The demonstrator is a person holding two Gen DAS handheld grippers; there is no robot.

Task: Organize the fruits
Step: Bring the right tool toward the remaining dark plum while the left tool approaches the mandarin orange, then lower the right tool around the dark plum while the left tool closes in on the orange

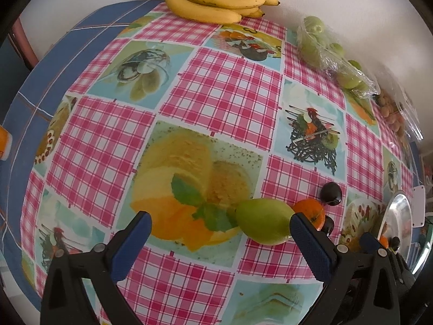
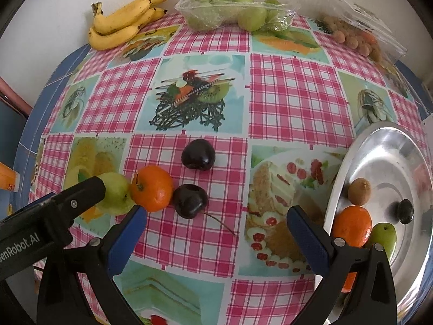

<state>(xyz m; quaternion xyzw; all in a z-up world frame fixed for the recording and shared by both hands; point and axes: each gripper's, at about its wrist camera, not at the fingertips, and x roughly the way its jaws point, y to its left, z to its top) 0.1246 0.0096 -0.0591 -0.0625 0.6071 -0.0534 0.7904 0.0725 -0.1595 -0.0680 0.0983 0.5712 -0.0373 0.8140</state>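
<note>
A green lime-like fruit point(image 1: 263, 220) lies on the checked tablecloth, touching a small orange point(image 1: 311, 212), with two dark cherries point(image 1: 330, 192) behind. My left gripper point(image 1: 220, 228) is open, its right finger just in front of the green fruit. In the right wrist view the green fruit point(image 2: 117, 196), orange point(image 2: 153, 188) and cherries point(image 2: 198, 154) point(image 2: 189, 201) lie ahead-left of my open, empty right gripper point(image 2: 216, 223). A silver bowl point(image 2: 379, 146) at right holds an orange point(image 2: 351, 226), a green fruit point(image 2: 384, 237), a kiwi point(image 2: 359, 191) and a dark fruit point(image 2: 405, 211).
Bananas point(image 2: 124, 20), a clear bag of green fruit point(image 2: 235, 9) and a bag of small brown fruit point(image 2: 354, 38) line the far wall. The left gripper's body point(image 2: 48, 216) reaches in from the left. The table edge drops off at left.
</note>
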